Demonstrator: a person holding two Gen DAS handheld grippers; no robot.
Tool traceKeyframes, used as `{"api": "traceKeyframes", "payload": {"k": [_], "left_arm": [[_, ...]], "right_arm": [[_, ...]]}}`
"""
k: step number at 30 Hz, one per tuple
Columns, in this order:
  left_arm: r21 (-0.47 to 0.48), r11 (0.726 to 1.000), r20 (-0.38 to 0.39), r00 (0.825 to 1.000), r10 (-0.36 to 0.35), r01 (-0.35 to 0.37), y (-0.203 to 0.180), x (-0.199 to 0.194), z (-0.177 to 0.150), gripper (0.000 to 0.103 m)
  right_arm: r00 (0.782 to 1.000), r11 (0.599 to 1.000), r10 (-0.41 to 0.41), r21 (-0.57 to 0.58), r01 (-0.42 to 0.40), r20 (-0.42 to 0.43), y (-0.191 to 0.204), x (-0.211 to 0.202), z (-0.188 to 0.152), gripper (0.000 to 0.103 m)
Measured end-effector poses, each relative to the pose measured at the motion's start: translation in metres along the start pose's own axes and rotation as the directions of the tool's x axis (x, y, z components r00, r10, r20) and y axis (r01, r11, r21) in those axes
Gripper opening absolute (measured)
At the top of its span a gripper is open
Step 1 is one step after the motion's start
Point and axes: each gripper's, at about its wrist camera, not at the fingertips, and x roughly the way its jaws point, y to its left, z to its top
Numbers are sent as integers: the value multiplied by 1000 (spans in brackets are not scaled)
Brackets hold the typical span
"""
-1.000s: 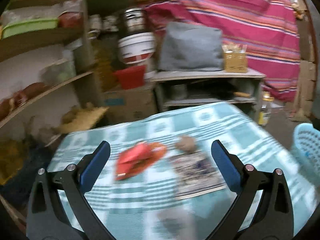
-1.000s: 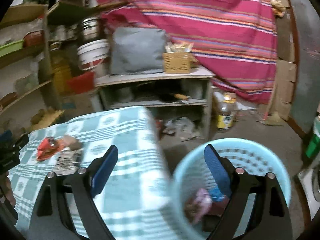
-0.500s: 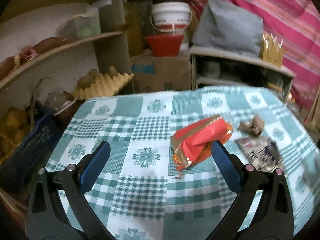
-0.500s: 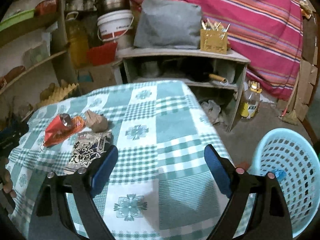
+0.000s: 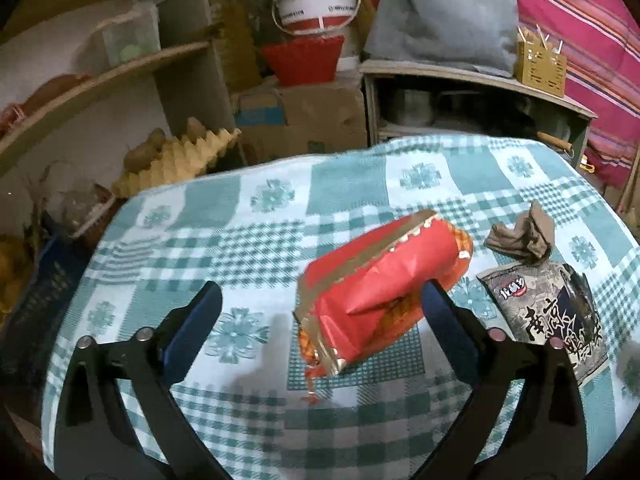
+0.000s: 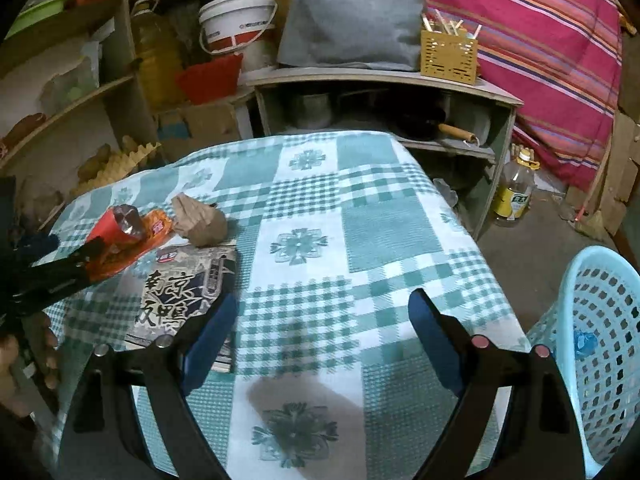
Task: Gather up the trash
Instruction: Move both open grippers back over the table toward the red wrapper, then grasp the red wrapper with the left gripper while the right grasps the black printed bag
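Left gripper (image 5: 320, 312) jaws apart, straddling crinkled red-and-gold foil snack wrapper (image 5: 380, 292) on teal checked tablecloth (image 5: 248, 240); I judge closing may only skid slick foil. Right gripper (image 6: 320, 320) jaws apart, empty, beside wrapper's neighbour, dark printed flat packet (image 6: 180, 296). Light-blue perforated plastic basket (image 6: 600, 344) cut off; contents unclear.

The left tool (image 5: 318, 316) hides the red wrapper's (image 5: 380, 292) lower right; the blue basket (image 6: 600, 344) is cut off.

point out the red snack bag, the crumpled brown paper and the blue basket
red snack bag (image 5: 384, 292), left wrist view, middle of its red face
crumpled brown paper (image 6: 202, 224), right wrist view, its centre
blue basket (image 6: 600, 320), right wrist view, perforated wall
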Motion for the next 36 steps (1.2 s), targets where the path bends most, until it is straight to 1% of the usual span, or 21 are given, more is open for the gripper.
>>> {"api": "traceKeyframes", "payload": {"k": [1,2,3,4,5,7,9,13,15,19,21,23,26,28,29,30,31,32,33,35,36], "left_arm": [[-11,1000,-9,1000,-22,22,2,2,0,83],[-21,999,-14,999,-42,42,5,3,0,78],[-28,998,-19,998,-64,63,7,4,0,66],[-32,996,-29,996,-86,85,8,6,0,51],[-33,994,-40,994,-103,102,9,9,-1,43],[-30,992,-41,992,-120,119,9,8,-2,34],[-14,993,-20,993,-120,120,8,4,-2,30],[22,992,37,991,-129,128,8,-20,2,29],[48,993,62,991,-114,111,10,-34,2,29],[72,993,97,991,-96,89,22,-56,-2,29],[65,995,106,991,-87,80,30,-64,-5,29],[49,996,105,991,-83,78,41,-69,-8,29],[33,997,96,993,-69,66,55,-73,-13,29],[18,998,89,994,-63,62,64,-73,-16,29],[14,998,89,994,-60,59,67,-74,-17,29],[9,998,88,994,-57,56,70,-75,-18,29],[1,999,88,995,-54,55,73,-75,-18,29],[-7,998,87,995,-54,55,75,-76,-19,29],[-19,998,85,995,-58,60,78,-76,-18,29],[-32,997,83,994,-64,67,78,-76,-18,29],[-35,997,83,994,-66,69,77,-77,-17,29]], "right_arm": [[1000,1000,4,-8,-4,-2,4,1,0,86],[1000,1000,10,-16,-10,-3,9,1,0,86],[1000,1000,14,-22,-14,-4,12,1,0,86],[1000,999,18,-31,-18,-5,16,1,-1,86],[1000,999,21,-37,-21,-6,19,1,0,86],[1000,998,30,-55,-30,-11,30,2,-1,86],[999,997,36,-71,-37,-14,39,2,-1,86],[999,992,37,-121,-41,-29,62,5,-4,86],[998,990,35,-136,-41,-44,71,8,-6,86],[995,987,57,-149,-68,-76,92,16,-9,86],[995,982,42,-181,-57,-89,104,21,-11,86],[995,978,7,-209,-28,-103,113,28,-13,86],[989,982,12,-185,-40,-150,113,36,-15,86],[987,984,10,-175,-38,-160,112,38,-16,84],[987,984,15,-171,-42,-158,111,37,-16,73],[986,984,29,-167,-56,-164,111,37,-16,54],[983,984,52,-158,-80,-175,110,37,-16,46],[982,984,63,-151,-91,-178,109,37,-16,44],[982,984,69,-152,-96,-177,109,36,-17,38],[983,981,74,-165,-103,-170,108,34,-18,30],[983,980,79,-166,-106,-163,107,32,-18,19]]}}
